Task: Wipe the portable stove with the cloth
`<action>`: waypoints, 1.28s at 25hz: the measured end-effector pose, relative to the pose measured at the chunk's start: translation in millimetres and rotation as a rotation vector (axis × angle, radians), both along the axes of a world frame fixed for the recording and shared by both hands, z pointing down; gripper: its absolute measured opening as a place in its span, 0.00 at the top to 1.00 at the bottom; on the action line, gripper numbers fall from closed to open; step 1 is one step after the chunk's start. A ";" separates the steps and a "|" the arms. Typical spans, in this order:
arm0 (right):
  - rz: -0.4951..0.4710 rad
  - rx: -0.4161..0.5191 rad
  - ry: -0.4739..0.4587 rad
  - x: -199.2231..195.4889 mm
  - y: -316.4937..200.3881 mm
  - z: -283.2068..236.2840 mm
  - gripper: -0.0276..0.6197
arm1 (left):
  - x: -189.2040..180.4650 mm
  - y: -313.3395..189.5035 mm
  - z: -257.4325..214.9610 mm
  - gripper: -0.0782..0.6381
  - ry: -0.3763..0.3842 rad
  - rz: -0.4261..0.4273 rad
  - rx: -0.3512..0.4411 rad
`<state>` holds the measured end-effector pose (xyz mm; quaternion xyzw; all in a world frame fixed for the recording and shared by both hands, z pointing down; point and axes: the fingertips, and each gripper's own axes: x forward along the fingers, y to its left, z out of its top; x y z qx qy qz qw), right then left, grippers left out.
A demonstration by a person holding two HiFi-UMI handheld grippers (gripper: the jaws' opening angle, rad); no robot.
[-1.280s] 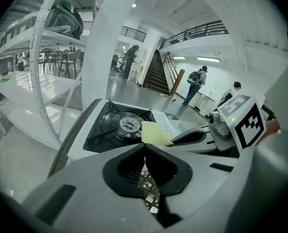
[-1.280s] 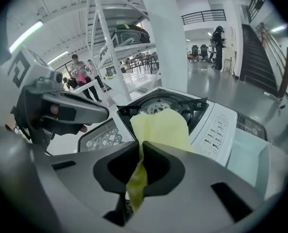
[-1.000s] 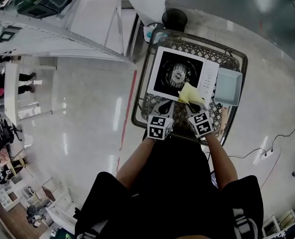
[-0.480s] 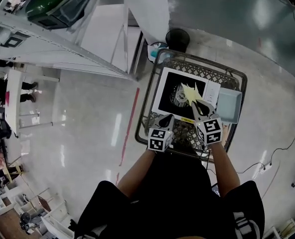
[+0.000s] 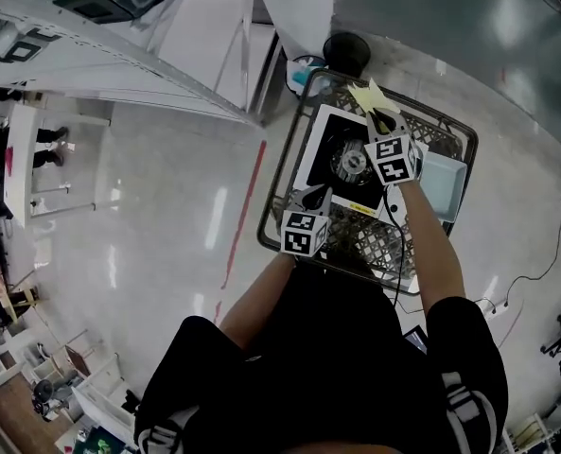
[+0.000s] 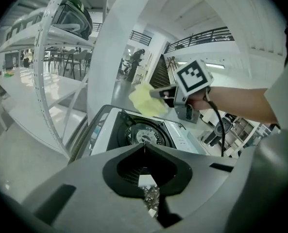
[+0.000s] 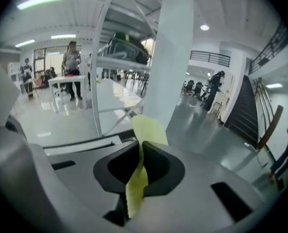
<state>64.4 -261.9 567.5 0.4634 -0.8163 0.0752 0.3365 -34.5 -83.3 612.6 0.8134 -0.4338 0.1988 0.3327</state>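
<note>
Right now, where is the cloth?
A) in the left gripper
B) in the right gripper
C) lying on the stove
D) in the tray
B: the cloth is pinched in the right gripper; the left gripper is shut, empty.

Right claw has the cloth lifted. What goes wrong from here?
Cloth is pinched by a narrow strip in the right claw; dragging over the burner grate may pull it out. Stove sits on a wire cart and the shut left claw isn't gripping it, so wiping may shove it.
</note>
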 end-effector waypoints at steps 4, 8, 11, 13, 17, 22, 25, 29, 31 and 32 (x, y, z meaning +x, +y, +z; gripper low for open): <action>-0.044 -0.157 0.074 -8.1 21.6 67.4 0.92 | -10.5 9.7 7.7 0.86 -0.007 -0.022 -0.023; -0.033 -0.235 0.050 -11.1 36.1 88.5 0.92 | -16.4 10.3 11.2 0.86 -0.012 -0.036 -0.028; -0.075 -0.235 0.087 -19.8 46.0 91.6 0.92 | -21.5 12.1 11.7 0.86 -0.015 -0.043 -0.027; -0.098 -0.236 0.096 -24.8 51.2 90.8 0.92 | -23.2 13.1 10.5 0.86 -0.013 -0.050 -0.025; -0.106 -0.250 0.084 -29.1 61.0 89.8 0.92 | -23.6 15.9 9.8 0.86 -0.010 -0.063 -0.024; -0.123 -0.259 0.066 -36.4 79.0 88.6 0.92 | -25.7 20.8 10.5 0.86 -0.005 -0.086 -0.025; -0.124 -0.277 0.053 -38.1 90.9 91.5 0.92 | -23.3 23.7 12.2 0.86 -0.004 -0.085 -0.028; -0.140 -0.297 0.037 -45.1 109.4 94.7 0.92 | -22.4 25.5 13.6 0.86 0.000 -0.092 -0.029; -0.149 -0.311 0.032 -47.8 119.2 97.0 0.92 | -23.2 25.3 13.8 0.86 0.003 -0.102 -0.030; -0.155 -0.320 0.031 -49.1 124.0 98.0 0.92 | -23.8 24.9 13.7 0.86 0.002 -0.105 -0.030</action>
